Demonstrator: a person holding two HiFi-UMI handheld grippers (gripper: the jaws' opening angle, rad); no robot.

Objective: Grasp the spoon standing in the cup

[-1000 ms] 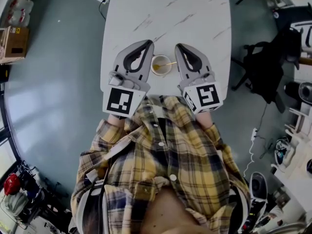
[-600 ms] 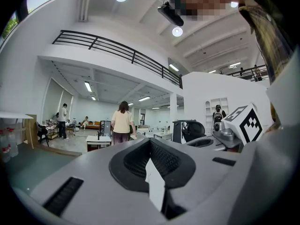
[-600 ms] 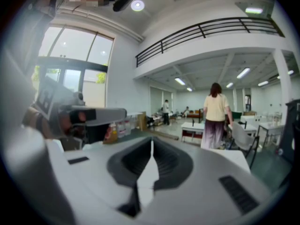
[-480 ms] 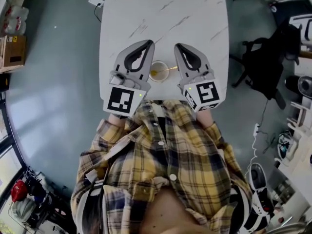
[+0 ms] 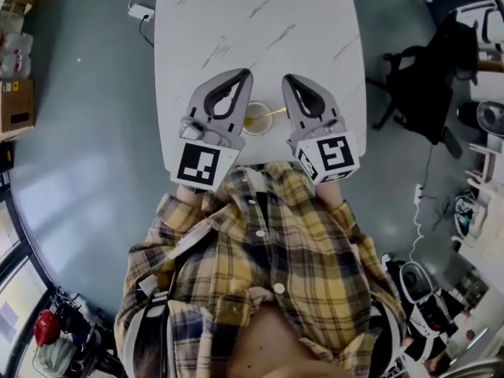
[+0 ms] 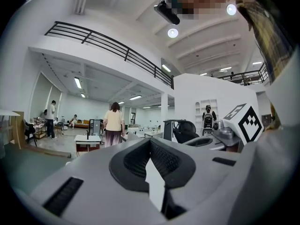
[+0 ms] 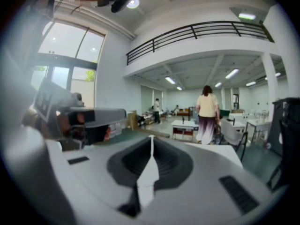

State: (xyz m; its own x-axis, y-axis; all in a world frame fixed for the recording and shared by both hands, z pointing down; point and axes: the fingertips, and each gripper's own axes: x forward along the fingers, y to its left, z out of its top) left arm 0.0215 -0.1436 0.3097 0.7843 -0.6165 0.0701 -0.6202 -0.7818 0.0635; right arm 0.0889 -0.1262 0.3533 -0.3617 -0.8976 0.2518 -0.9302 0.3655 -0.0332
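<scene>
spoon point(image 5: 273, 113): stands in the cup, handle leaning toward the right gripper
cup point(image 5: 254, 120): near the table's front edge, flanked closely by both grippers
left gripper point(image 5: 245, 73): clenched, empty
right gripper point(image 5: 287, 78): clenched, empty
table point(image 5: 260, 22): white marble
chair point(image 5: 429, 85): black, right of table
</scene>
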